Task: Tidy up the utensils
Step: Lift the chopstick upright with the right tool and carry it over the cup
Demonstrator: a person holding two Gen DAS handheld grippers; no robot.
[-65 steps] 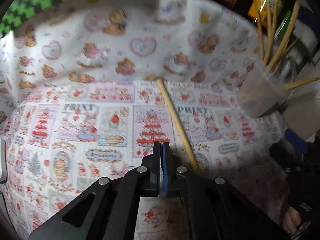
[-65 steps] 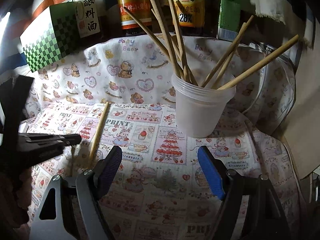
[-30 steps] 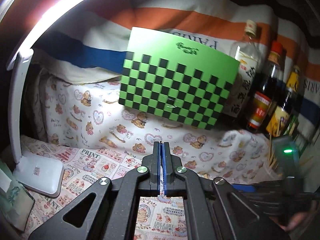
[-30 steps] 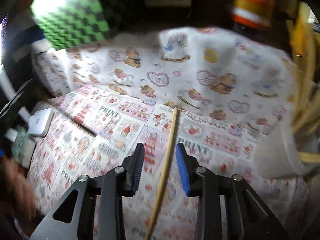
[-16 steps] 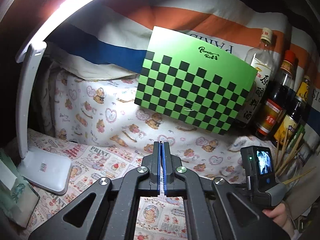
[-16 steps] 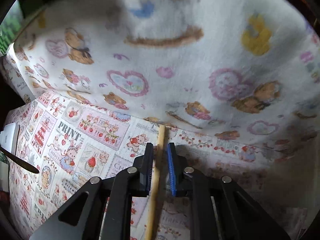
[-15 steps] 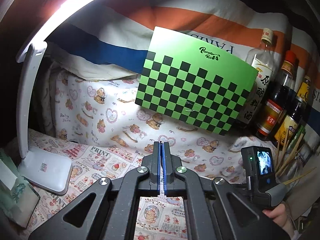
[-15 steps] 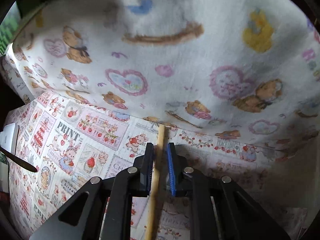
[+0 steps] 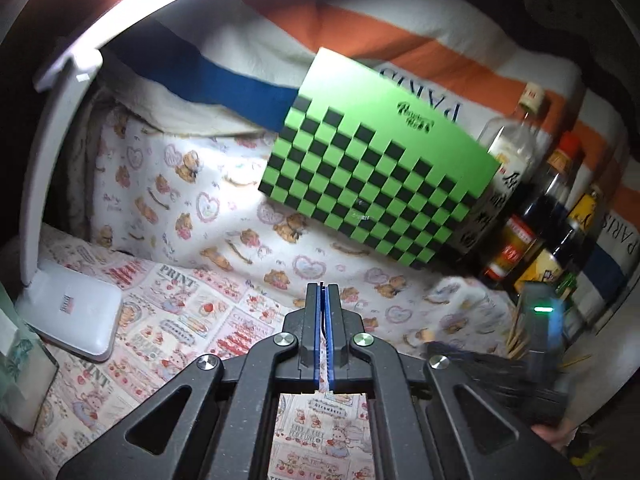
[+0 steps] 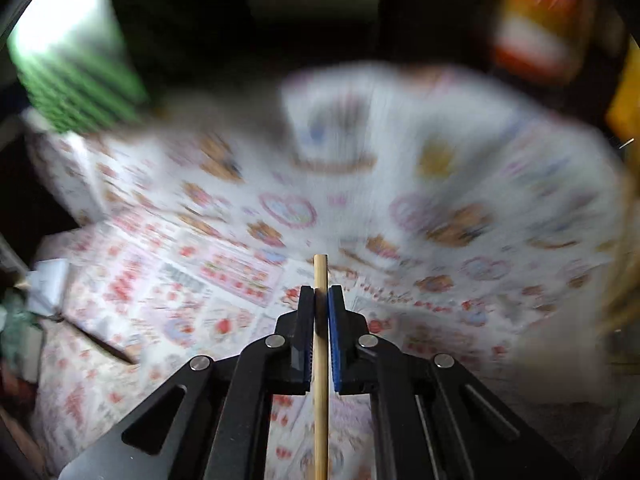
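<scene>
One chopstick gripped, the cup not yet reached

The left gripper (image 9: 323, 300), jaws pressed together on nothing, hangs over the printed cloth (image 9: 172, 296). The right gripper (image 10: 320, 304) is clamped on a pale, straight wooden chopstick (image 10: 320, 360) running between its pads, tip poking forward; dropping it in with the other sticks (image 9: 516, 338) at far right is what's left.

"PRINT" on tablecloth (image 9: 176, 280); "PARIS" on striped cloth (image 9: 624, 248)

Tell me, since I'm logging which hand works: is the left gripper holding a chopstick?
No, the left gripper has its blue pads pressed together with nothing between them; the wooden chopstick sits in the right gripper.
</scene>
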